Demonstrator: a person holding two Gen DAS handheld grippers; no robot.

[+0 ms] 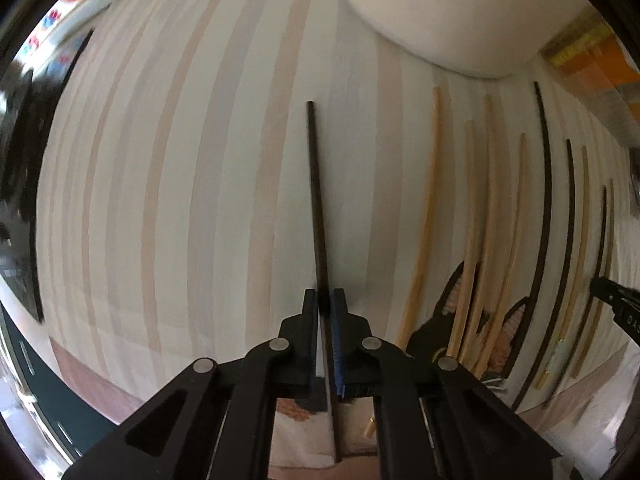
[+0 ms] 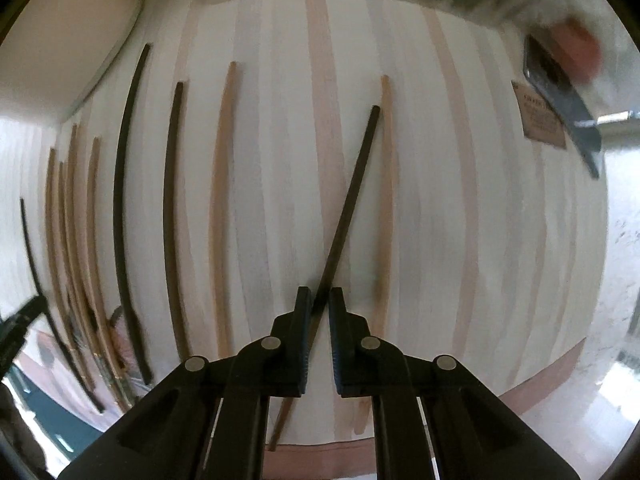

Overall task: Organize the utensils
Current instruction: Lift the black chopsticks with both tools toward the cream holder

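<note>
While clamped, two dark chopsticks [image 1: 318, 200], perhaps.

Nothing is legible: the print on the brown card [image 2: 540, 118] is too blurred.

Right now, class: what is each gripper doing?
Left gripper: shut on a black chopstick.
Right gripper: slightly open around a dark chopstick.
</note>
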